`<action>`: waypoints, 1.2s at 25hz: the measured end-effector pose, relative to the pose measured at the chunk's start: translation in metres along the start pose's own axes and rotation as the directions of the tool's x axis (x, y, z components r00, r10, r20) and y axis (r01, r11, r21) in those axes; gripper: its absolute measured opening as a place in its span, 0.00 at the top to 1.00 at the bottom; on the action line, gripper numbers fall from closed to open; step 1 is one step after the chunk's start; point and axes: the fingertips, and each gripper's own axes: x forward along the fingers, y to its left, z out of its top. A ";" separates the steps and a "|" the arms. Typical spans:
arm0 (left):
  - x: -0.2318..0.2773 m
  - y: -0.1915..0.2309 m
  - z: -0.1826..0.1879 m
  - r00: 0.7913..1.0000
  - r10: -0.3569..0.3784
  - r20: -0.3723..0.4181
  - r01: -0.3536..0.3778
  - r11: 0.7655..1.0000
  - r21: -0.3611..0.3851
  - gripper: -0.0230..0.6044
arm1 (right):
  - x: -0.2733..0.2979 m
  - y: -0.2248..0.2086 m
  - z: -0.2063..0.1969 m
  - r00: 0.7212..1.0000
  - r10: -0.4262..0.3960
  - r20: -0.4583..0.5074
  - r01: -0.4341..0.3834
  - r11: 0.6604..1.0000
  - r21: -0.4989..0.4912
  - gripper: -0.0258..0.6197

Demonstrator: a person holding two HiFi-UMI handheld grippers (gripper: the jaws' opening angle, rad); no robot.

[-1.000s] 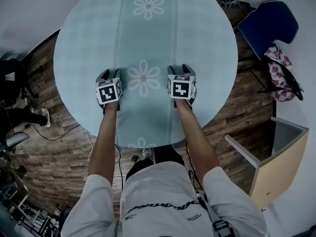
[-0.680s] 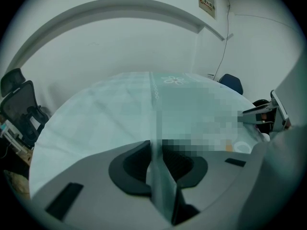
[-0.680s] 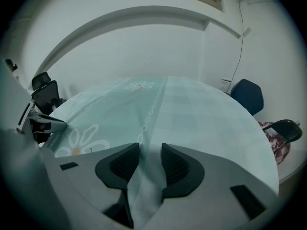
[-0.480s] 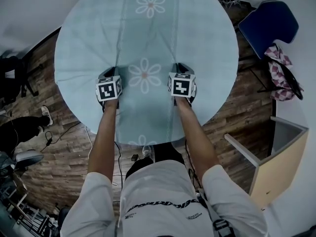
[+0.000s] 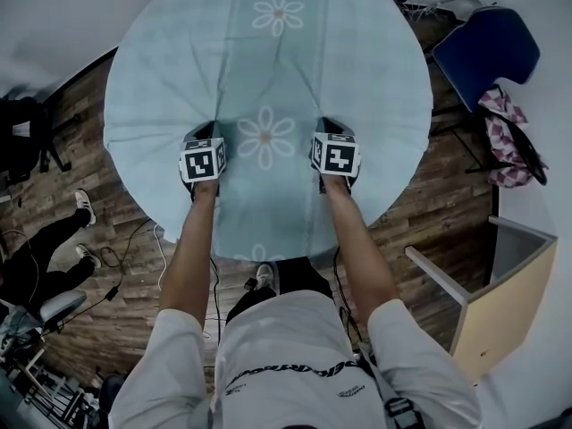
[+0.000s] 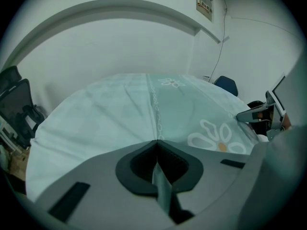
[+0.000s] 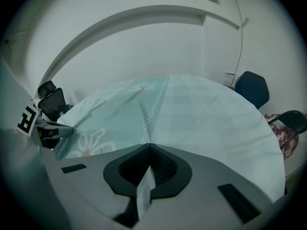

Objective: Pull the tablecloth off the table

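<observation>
Left hand-held gripper (image 6: 156,142) and right hand-held gripper (image 7: 148,146) just closed on tablecloth (image 5: 268,70) (blue chair (image 5: 487,54) nearby)

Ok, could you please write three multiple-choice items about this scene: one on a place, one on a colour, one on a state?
1. Where in the head view is the blue chair?
A. upper right
B. lower left
C. centre

2. What colour is the tablecloth?
A. red
B. light blue
C. black

3. How is the left gripper?
A. wide open
B. shut on a cup
C. shut on the tablecloth

Answers: 1 A, it stands beyond the cloth's right edge. 2 B, it is pale blue with white flowers. 3 C, its jaws have just closed further and pinch a fold of the cloth.
</observation>
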 end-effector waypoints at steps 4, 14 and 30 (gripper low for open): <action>-0.011 -0.001 0.005 1.000 -0.005 0.027 0.006 1.000 -0.020 0.94 | -0.010 0.002 0.003 1.000 0.017 0.025 -0.017 1.000 0.014 0.91; -0.052 -0.010 0.008 0.995 -0.030 0.097 0.037 0.997 -0.074 0.94 | -0.047 0.007 0.003 0.994 0.051 0.098 -0.056 0.997 0.044 0.91; -0.133 -0.032 -0.020 0.985 -0.064 0.163 0.075 0.995 -0.062 0.94 | -0.126 0.024 -0.032 0.985 0.029 0.170 -0.038 0.998 0.055 0.91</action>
